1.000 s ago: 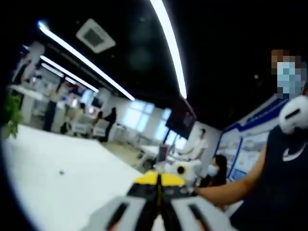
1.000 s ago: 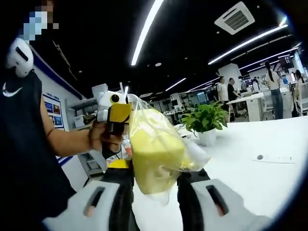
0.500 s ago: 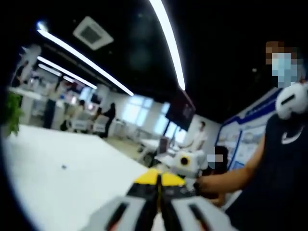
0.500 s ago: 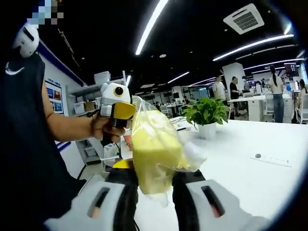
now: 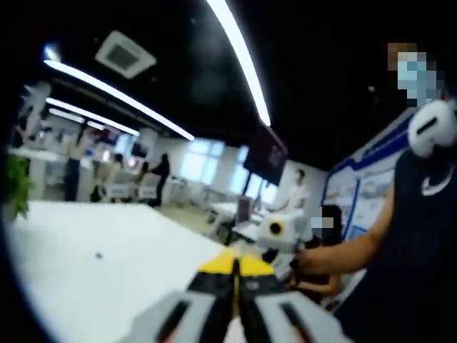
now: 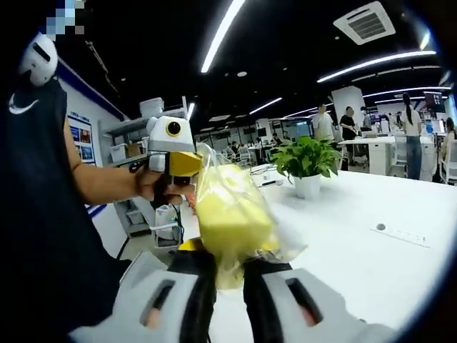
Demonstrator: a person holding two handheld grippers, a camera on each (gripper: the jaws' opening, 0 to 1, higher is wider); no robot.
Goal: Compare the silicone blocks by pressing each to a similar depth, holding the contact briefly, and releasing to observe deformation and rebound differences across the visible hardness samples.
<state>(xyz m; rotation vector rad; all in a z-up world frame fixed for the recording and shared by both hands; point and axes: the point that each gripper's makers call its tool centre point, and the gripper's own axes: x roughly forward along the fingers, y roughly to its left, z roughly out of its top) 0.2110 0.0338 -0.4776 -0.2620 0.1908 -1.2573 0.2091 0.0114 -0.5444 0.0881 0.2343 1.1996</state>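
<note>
A yellow silicone block in a clear plastic bag (image 6: 232, 214) stands up between the jaws of my right gripper (image 6: 230, 261), which is shut on its lower part and squeezes it narrow. My left gripper (image 6: 173, 153), held by a hand, hovers at the bag's upper left with its yellow tip close to the plastic; I cannot tell if they touch. In the left gripper view my left gripper (image 5: 235, 275) has its yellow-tipped jaws pressed together with nothing seen between them. Just beyond them is the white body of my right gripper (image 5: 275, 232).
A white table (image 6: 371, 264) spreads under both grippers, with a small dark mark (image 6: 380, 227) on a paper strip. A potted green plant (image 6: 305, 157) stands on it. A person in a dark sleeveless top (image 6: 43, 214) is close on one side. Office desks and people are far behind.
The right gripper's jaws have drawn closer together, pinching the bagged yellow block tighter. The left gripper stays shut beside the bag. Both views have shifted slightly.
</note>
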